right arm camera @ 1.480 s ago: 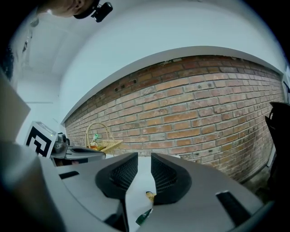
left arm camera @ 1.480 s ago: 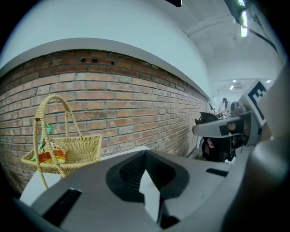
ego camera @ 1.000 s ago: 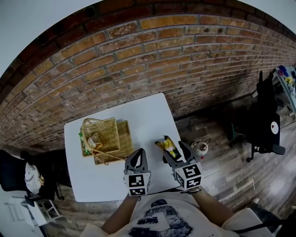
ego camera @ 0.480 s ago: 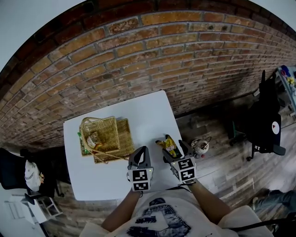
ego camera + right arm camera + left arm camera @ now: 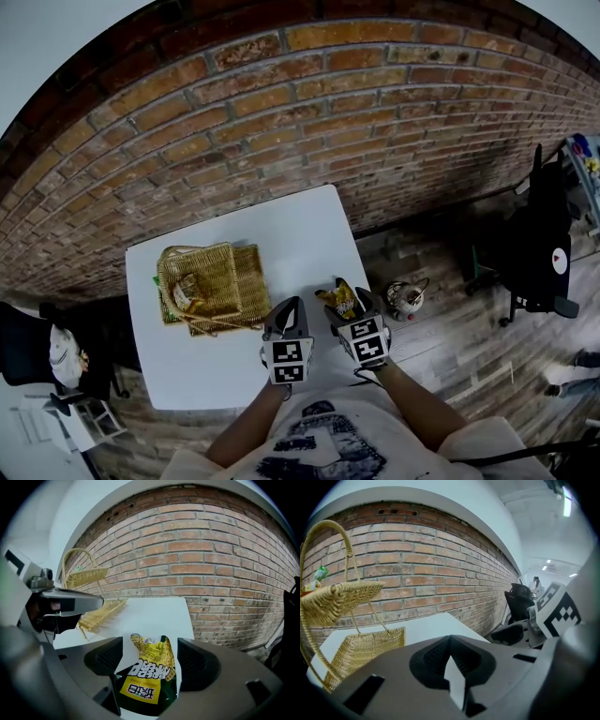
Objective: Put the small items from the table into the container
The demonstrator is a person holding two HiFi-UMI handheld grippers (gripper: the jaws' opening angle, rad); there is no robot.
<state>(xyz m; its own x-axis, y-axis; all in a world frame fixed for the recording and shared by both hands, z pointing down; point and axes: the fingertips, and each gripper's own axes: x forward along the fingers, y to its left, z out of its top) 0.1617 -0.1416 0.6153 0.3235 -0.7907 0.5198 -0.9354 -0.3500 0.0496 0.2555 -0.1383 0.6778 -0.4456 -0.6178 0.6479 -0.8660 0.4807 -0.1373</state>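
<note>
Grey tongs (image 5: 290, 304) bear black-and-white marker cubes (image 5: 287, 361); the T-shirt (image 5: 323, 442) is white, printed.

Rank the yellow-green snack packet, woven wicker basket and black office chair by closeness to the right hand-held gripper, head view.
1. Yellow-green snack packet, between the right hand-held gripper's jaws.
2. Woven wicker basket, left on the table.
3. Black office chair, far right.
</note>
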